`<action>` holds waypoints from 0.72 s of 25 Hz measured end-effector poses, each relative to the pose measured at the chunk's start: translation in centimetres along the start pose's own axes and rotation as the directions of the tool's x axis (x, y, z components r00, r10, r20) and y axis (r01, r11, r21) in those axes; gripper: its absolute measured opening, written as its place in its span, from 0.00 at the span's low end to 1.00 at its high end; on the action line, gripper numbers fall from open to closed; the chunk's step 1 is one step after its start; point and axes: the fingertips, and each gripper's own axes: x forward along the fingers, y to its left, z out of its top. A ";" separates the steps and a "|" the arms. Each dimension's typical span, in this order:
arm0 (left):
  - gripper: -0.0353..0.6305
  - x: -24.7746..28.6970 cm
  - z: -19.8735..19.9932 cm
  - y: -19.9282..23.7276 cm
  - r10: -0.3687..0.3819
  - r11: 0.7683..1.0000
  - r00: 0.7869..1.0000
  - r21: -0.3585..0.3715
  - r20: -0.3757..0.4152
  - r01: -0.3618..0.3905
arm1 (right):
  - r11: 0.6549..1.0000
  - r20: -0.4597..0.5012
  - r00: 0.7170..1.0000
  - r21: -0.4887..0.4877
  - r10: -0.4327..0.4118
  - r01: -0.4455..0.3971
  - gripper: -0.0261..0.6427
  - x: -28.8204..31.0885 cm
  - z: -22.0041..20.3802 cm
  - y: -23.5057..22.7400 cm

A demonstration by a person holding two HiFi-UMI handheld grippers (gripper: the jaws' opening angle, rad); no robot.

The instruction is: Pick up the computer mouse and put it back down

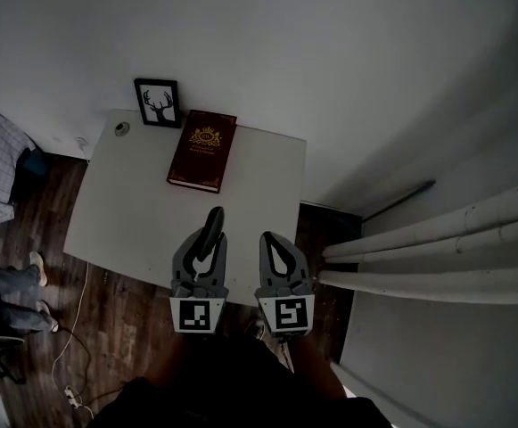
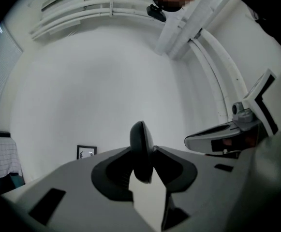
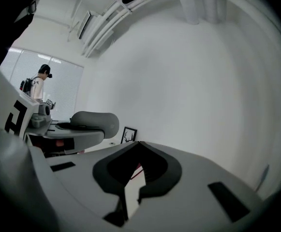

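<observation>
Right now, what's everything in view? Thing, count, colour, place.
rounded computer mouse: 1, black, on edge between the left gripper's fingers, clear of the table
rectangular table: 1, white, against the wall
hardcover book with gold crest: 1, dark red, flat at the table's back
framed deer picture: 1, black frame, table's back left, by the wall
small round object: 1, grey, back-left corner; unidentifiable
pipes: several, white, right of the table
wooden floor: dark brown
bystander's legs: left edge
left gripper: grey, shut on the mouse
right gripper: grey, shut, empty
</observation>
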 end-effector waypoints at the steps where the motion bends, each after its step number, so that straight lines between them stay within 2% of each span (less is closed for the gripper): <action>1: 0.24 -0.7 0.4 -0.5 0.012 1.000 1.000 0.007 0.006 -0.012 | 1.000 0.011 1.000 -0.002 0.008 -0.008 0.07 -0.8 0.4 0.0; 8: 0.24 -5.8 2.5 -4.5 0.098 0.995 0.993 0.007 0.061 -0.098 | 0.998 0.106 0.992 -0.020 0.069 -0.067 0.07 -7.1 2.1 0.6; 12: 0.24 -8.6 3.4 -6.3 0.148 0.989 0.986 0.012 0.074 -0.149 | 0.994 0.122 0.986 -0.019 0.110 -0.109 0.07 -10.1 1.8 1.4; 18: 0.24 -12.2 4.0 -7.8 0.171 0.985 0.983 0.018 0.065 -0.173 | 0.993 0.134 0.984 -0.005 0.120 -0.120 0.07 -13.0 1.8 2.4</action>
